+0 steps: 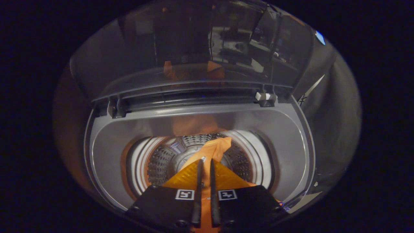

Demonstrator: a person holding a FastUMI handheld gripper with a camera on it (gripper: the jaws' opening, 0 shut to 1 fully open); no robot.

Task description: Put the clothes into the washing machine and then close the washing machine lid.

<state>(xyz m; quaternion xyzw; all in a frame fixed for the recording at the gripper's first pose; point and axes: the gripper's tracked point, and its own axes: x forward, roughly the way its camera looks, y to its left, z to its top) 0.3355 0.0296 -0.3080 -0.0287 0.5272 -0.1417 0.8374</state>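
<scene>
Orange cloth (216, 149) hangs over the washing machine's (200, 116) perforated drum (160, 163)

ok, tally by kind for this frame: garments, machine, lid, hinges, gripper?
Orange garment: 1, pinched between the fingers, hanging over the drum
Top-load washing machine: 1
Perforated steel drum: 1
Transparent lid: 1, raised open
Lid hinges: 2
Gripper: 1, shut on the garment
Total: 7

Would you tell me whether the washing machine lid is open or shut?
Open: the lid stands raised behind the drum, while the gripper pinches orange cloth above it.
</scene>
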